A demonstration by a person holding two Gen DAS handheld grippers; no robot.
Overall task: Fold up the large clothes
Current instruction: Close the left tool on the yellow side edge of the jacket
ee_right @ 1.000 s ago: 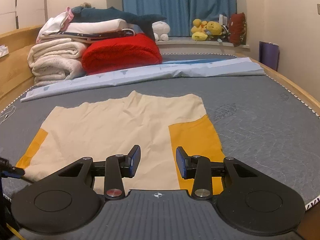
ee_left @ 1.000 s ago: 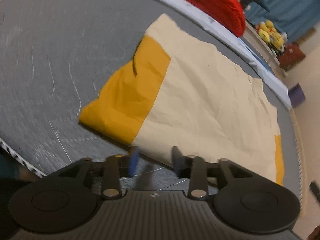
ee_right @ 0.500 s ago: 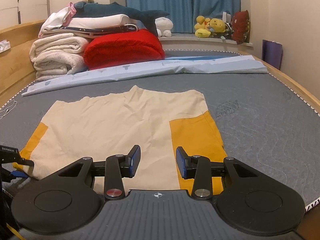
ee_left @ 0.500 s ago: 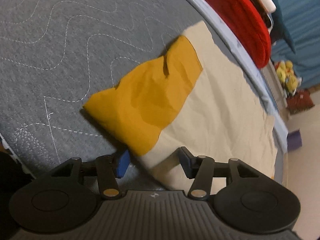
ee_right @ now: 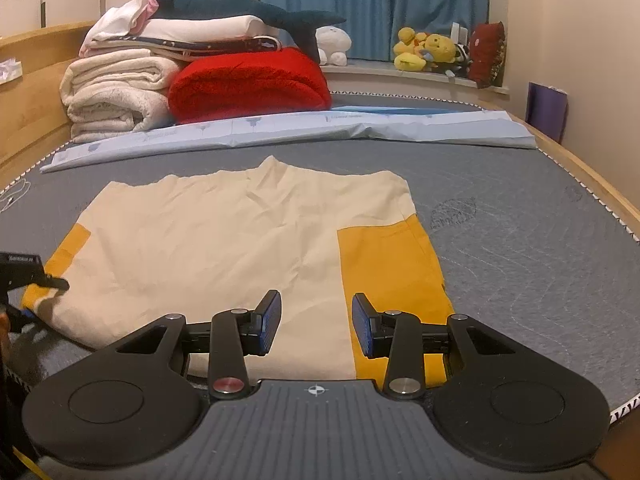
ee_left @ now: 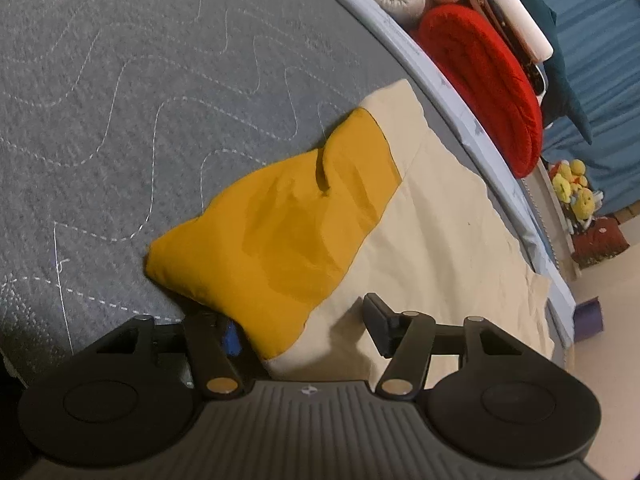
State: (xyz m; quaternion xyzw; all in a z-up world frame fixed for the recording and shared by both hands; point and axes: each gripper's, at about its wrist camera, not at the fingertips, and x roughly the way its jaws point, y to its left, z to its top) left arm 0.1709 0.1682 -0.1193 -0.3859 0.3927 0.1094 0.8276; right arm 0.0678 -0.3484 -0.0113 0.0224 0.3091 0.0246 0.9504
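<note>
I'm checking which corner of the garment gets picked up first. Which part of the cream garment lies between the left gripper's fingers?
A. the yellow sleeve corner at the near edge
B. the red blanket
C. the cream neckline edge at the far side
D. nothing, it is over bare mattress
A: in the left wrist view the yellow sleeve corner of the cream garment lies between the fingers of the left gripper, whose jaws stand apart.
</note>
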